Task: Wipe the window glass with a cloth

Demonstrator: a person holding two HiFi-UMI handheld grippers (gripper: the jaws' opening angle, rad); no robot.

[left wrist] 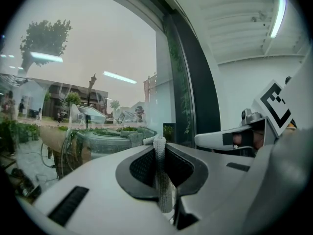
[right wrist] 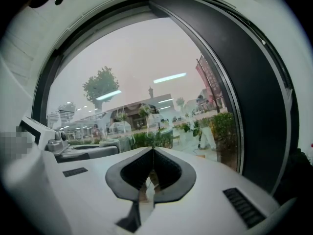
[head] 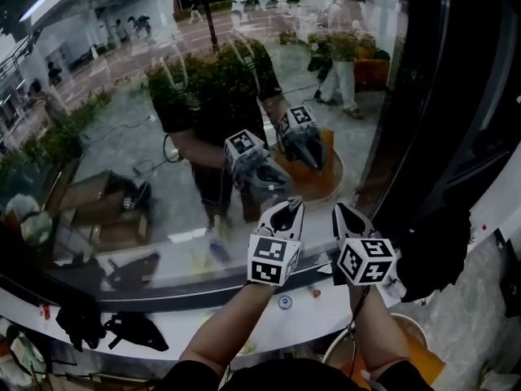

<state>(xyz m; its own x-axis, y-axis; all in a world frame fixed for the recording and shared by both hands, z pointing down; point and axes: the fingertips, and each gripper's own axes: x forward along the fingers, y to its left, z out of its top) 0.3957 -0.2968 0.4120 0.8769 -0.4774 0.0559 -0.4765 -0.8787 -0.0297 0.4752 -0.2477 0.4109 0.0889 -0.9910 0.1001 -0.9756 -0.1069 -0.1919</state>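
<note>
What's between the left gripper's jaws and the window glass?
A white cloth, pinched in the left gripper, its end sticking out toward the window glass. The left gripper view shows it.

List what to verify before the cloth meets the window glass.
1. Grip on the cloth: ok, the left gripper has its jaws shut on it.
2. State of the right gripper: ok, jaws together, nothing between them.
3. Contact of cloth with the window glass: cannot tell.
4. Spread of cloth for wiping: cannot tell, only a narrow strip shows between the jaws.
5. Gap between the grippers: ok, side by side, not touching.
</note>
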